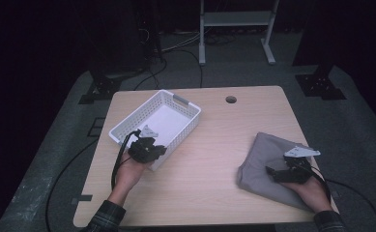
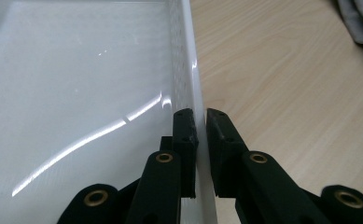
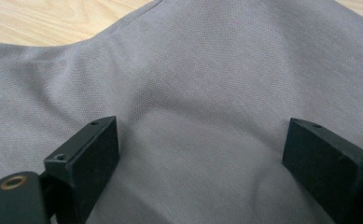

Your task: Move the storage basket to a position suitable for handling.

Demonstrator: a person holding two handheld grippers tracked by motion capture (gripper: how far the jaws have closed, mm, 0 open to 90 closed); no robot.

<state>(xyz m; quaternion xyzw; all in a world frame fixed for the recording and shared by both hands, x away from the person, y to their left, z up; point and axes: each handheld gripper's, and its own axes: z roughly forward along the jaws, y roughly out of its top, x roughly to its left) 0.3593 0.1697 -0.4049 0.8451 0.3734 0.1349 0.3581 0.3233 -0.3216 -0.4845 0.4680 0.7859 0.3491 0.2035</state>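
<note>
A white perforated plastic basket (image 1: 185,129) lies at an angle on the left half of the wooden table (image 1: 214,154), with nothing inside it. My left gripper (image 1: 159,150) reaches its near right wall from the front. In the left gripper view the jaws straddle that thin wall (image 2: 189,60), one pad inside and one outside, and my left gripper (image 2: 201,119) is shut on it. A folded grey cloth (image 1: 264,149) lies at the right. My right gripper (image 1: 271,172) rests over it, open. The wide-set jaws of my right gripper (image 3: 201,140) hang just above the cloth (image 3: 207,70).
A round cable hole (image 1: 231,99) sits near the table's far edge. Light wood stretches between basket and cloth. Black cables trail from both grippers off the near edge. A metal stand (image 1: 236,29) and more cables are on the dark floor behind.
</note>
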